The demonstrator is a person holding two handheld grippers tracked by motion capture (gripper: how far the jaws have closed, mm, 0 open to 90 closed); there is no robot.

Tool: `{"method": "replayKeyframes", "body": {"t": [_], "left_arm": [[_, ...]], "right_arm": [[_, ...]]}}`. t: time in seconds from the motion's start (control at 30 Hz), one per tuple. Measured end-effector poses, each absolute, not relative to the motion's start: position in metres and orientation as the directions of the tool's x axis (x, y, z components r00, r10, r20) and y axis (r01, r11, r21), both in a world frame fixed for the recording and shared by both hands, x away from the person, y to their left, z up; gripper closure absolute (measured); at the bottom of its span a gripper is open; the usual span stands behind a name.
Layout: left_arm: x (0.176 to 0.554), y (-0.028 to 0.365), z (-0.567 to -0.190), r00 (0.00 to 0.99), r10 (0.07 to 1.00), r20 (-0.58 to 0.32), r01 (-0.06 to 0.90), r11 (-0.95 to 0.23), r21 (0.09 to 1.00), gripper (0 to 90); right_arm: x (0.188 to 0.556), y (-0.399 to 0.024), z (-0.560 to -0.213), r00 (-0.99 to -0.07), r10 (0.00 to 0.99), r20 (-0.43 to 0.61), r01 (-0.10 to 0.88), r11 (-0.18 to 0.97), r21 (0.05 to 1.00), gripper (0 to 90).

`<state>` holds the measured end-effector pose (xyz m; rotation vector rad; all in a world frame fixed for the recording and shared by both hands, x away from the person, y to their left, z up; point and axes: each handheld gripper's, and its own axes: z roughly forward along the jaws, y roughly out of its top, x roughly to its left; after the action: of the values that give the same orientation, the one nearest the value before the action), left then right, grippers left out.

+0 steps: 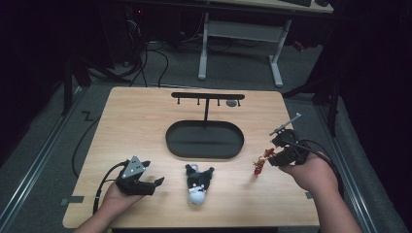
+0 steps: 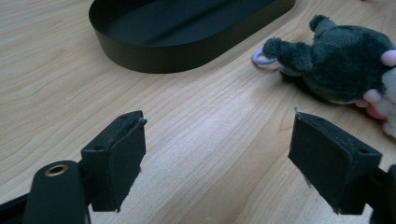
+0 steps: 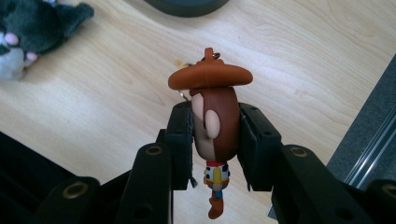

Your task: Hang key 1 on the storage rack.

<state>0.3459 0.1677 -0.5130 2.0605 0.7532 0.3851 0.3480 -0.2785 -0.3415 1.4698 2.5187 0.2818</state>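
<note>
figure: small cowboy keychain, brown hat, big head, yellow shirt | state: clamped by its head | pose: legs dangling | place: off the table's right part

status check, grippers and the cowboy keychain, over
Right gripper shut on cowboy keychain, held above the table. Left gripper open, resting by plush toy. Nothing between keychain and hook stand.

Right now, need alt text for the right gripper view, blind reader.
The right gripper has its two black jaws clamped on the head of a small cowboy figure keychain with a brown hat, held above a light wooden table. A dark plush toy lies on the table at upper left.
</note>
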Motion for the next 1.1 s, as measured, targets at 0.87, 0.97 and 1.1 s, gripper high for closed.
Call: {"method": "replayKeyframes", "body": {"t": [0.87,0.97,1.1], "left_arm": [[0.347,0.175,-0.513,0.765,0.644,-0.016,0.373,-0.422,0.826,19.1],[0.346,0.174,-0.512,0.767,0.642,-0.008,0.370,-0.431,0.823,19.1],[0.345,0.174,-0.511,0.767,0.641,-0.011,0.368,-0.426,0.826,19.1]], "right_arm": [[0.399,-0.255,-0.326,-0.438,0.894,-0.092,0.844,0.445,0.299,68.3],[0.403,-0.252,-0.323,-0.440,0.892,-0.100,0.839,0.448,0.308,68.3],[0.411,-0.247,-0.317,-0.436,0.893,-0.106,0.835,0.446,0.322,68.3]]}}
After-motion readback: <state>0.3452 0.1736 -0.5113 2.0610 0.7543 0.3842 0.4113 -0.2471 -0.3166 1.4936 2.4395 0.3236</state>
